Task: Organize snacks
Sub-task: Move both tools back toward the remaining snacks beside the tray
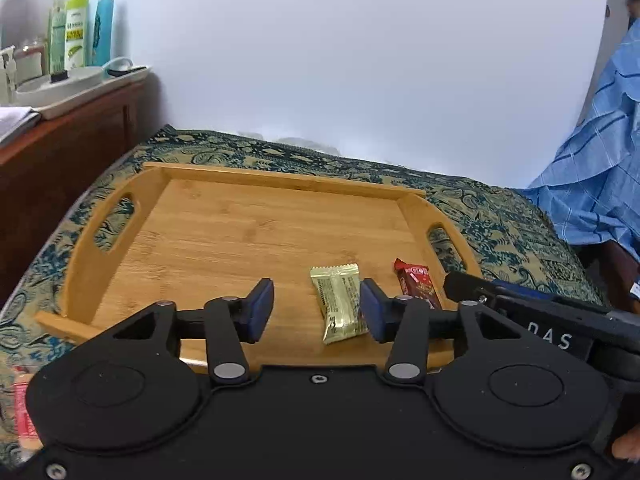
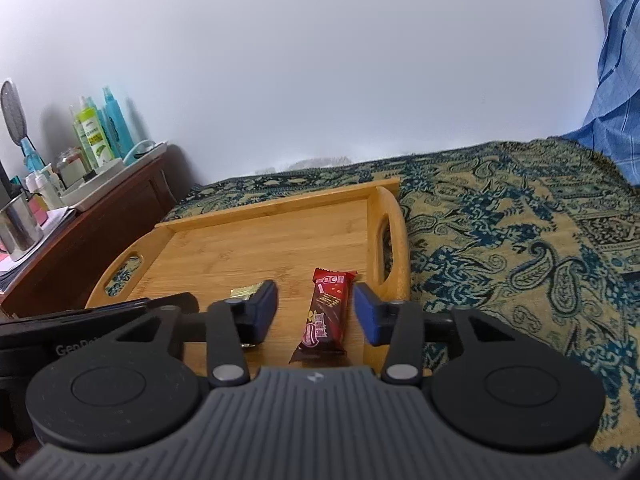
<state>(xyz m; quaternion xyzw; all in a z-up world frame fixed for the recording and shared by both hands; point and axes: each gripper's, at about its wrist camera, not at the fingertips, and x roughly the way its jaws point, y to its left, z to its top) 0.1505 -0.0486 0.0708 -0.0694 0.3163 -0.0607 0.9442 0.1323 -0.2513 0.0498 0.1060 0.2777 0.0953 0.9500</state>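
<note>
Both tools wide and empty — left tool (image 1: pixel 317 310) beside gold snack (image 1: pixel 339 304), right tool (image 2: pixel 315 312) straddling red snack (image 2: pixel 325 314) on the tray's (image 1: pixel 224 216) five-o'clock corner — placement apparently done, another pickup next.

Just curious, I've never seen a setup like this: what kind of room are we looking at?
Probably a bedroom at home. A patterned paisley cloth covers what looks like a bed, toiletry bottles crowd a wooden cabinet, and blue checked fabric hangs nearby.
</note>
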